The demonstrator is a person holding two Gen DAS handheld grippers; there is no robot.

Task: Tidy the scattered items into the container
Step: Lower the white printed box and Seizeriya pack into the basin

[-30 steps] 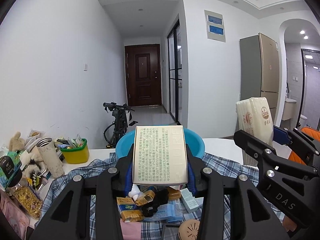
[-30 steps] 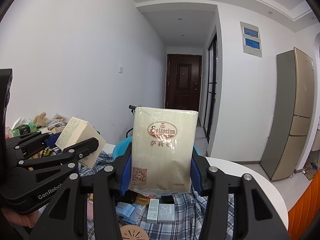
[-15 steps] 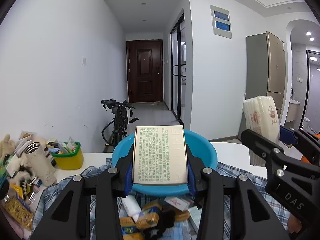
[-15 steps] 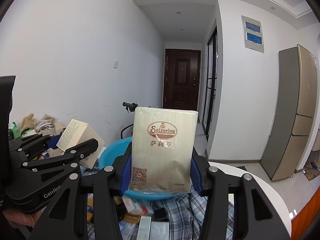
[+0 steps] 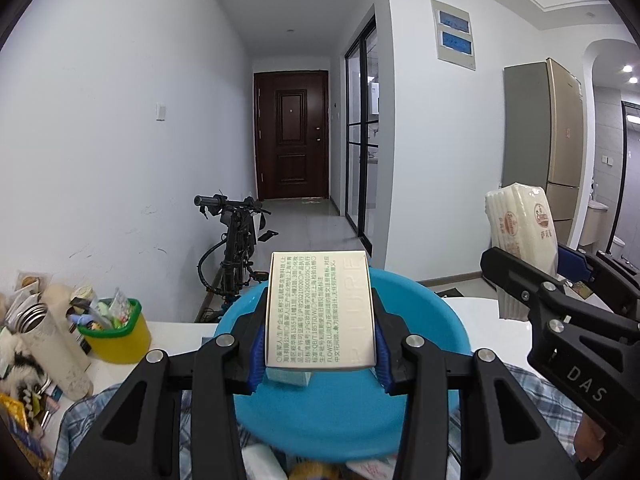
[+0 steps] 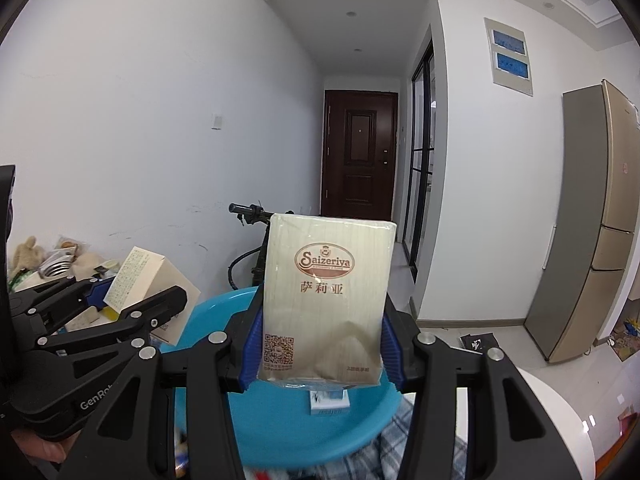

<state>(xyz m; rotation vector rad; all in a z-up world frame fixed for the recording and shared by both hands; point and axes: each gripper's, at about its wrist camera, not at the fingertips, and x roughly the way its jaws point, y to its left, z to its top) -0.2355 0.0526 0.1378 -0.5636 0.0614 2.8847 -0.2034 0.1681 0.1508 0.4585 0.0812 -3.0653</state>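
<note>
Nearest in the left wrist view, the left gripper (image 5: pixel 320 360) has its jaws clamped on a cream box (image 5: pixel 320 312) printed with green text, held upright with its blue pads (image 5: pixel 256 360) pressing both long sides. In the right wrist view, the right gripper (image 6: pixel 320 352) has its jaws closed against a pack of tissues (image 6: pixel 326 304) in beige wrapping, also upright between blue pads.

Just beyond both sets of jaws sits a blue basin (image 5: pixel 424 320), its rim showing on either side of the held box; it rests on a checked cloth (image 6: pixel 404 436) spread over a white worktop (image 6: pixel 556 412). A small white and blue carton (image 6: pixel 329 400) lies inside the basin, below the tissue pack.

To the left on the worktop stand a steel flask (image 5: pixel 52 344) and a yellow tub (image 5: pixel 116 334) with a green rim, stuffed with small packets, among other clutter.

Farther back, a black bicycle (image 5: pixel 234 248) leans near the white wall. A tall fridge (image 6: pixel 592 224) stands at the right, and a dark wooden door (image 5: pixel 291 134) closes the end of the hallway.
</note>
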